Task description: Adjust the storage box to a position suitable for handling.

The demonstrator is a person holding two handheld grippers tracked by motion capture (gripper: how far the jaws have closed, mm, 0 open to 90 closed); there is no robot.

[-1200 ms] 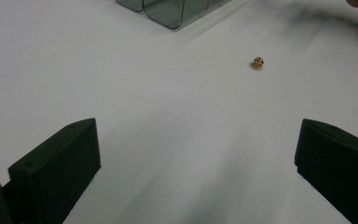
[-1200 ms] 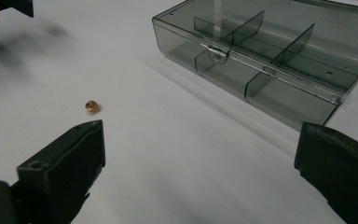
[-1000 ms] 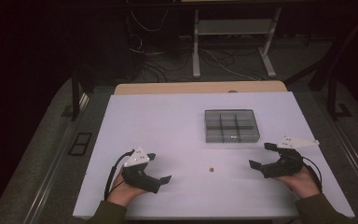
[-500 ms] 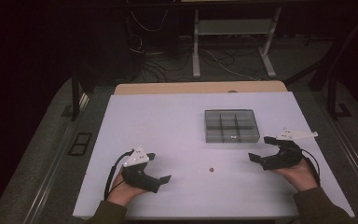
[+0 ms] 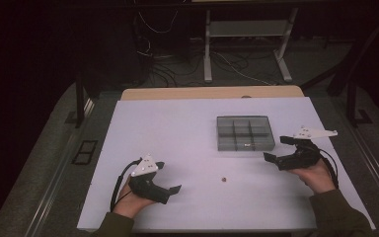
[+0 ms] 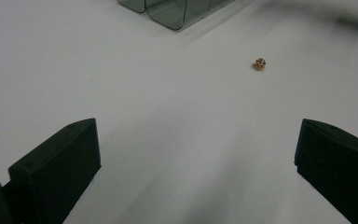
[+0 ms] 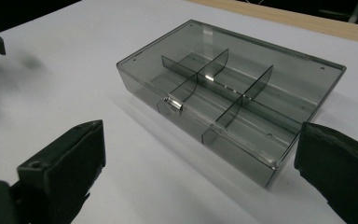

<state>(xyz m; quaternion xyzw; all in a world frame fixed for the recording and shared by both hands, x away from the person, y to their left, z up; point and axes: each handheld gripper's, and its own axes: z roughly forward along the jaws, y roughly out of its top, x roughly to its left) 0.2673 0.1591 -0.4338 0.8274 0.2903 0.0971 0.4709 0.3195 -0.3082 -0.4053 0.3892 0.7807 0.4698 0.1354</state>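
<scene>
- A white table top (image 5: 177,133) has a pale wooden strip (image 5: 207,93) along its far edge.
- Grey carpet floor (image 5: 44,163) surrounds it.
- Beyond the far edge, a white metal stand (image 5: 246,44) and loose cables (image 5: 168,54) sit in a dark, dim room.

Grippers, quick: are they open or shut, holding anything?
Left gripper: open, holding nothing.
Right gripper: open, holding nothing.
</scene>
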